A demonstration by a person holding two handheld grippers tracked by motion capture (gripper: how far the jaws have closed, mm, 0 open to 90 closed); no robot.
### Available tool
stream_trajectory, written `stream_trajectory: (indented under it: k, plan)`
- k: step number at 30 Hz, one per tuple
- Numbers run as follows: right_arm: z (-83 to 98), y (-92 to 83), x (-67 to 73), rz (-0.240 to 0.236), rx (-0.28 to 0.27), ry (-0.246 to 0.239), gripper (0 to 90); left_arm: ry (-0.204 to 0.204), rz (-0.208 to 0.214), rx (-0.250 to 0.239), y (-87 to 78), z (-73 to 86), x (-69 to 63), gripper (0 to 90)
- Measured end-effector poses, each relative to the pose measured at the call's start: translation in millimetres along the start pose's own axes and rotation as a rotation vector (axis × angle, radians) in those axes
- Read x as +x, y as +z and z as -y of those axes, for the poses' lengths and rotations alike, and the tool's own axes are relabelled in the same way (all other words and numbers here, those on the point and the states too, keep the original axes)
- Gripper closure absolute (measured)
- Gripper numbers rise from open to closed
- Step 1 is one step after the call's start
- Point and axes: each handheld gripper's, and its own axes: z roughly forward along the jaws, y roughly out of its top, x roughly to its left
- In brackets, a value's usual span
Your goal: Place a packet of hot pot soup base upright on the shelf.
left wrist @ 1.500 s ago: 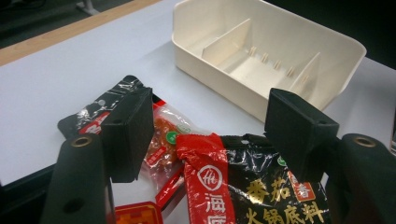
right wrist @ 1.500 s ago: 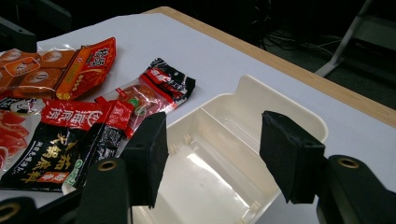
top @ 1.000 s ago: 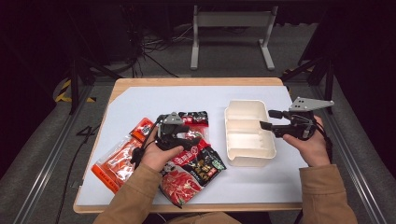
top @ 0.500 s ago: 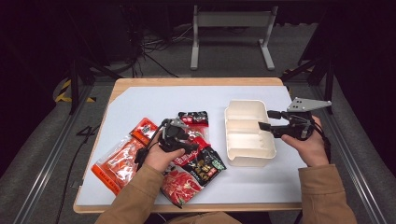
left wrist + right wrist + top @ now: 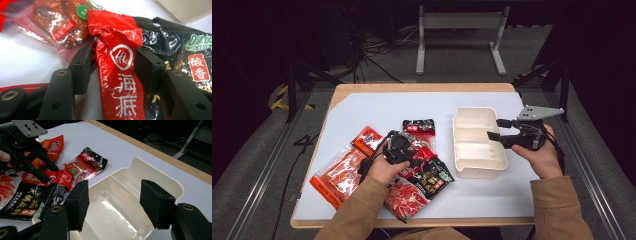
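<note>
A red-and-black seasoning packet (image 5: 432, 175) lies in a pile of packets at the front left of the white mat. My left gripper (image 5: 419, 159) is down on it. In the left gripper view the packet's red end (image 5: 120, 75) stands bunched between the jaws of this gripper (image 5: 112, 60), which have just been closing and now press it from both sides. My right gripper (image 5: 496, 129) hovers open over the cream divided tray (image 5: 462, 117), with nothing between its pads (image 5: 150, 197). The right gripper view shows the tray (image 5: 160, 173) below, its compartments bare.
An orange packet (image 5: 339, 172), a smaller orange one (image 5: 368, 137), a black-and-red sachet (image 5: 418, 125) and a red packet (image 5: 404, 200) lie around the left hand. A clear sausage pouch (image 5: 77, 170) sits beside the tray. The wooden table edge (image 5: 422, 87) runs behind.
My left gripper has sunk onto the packet pile and its jaws have narrowed around the red end of the packet. The right gripper has stayed over the tray.
</note>
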Motion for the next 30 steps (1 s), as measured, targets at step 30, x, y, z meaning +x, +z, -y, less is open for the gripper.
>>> stream_trajectory:
  k: [30]
  plan:
    - [0.2,3.5,1.8,-0.002,0.01,-0.004,40.0,-0.086,0.031,-0.023,-7.6,2.2,3.2,88.0]
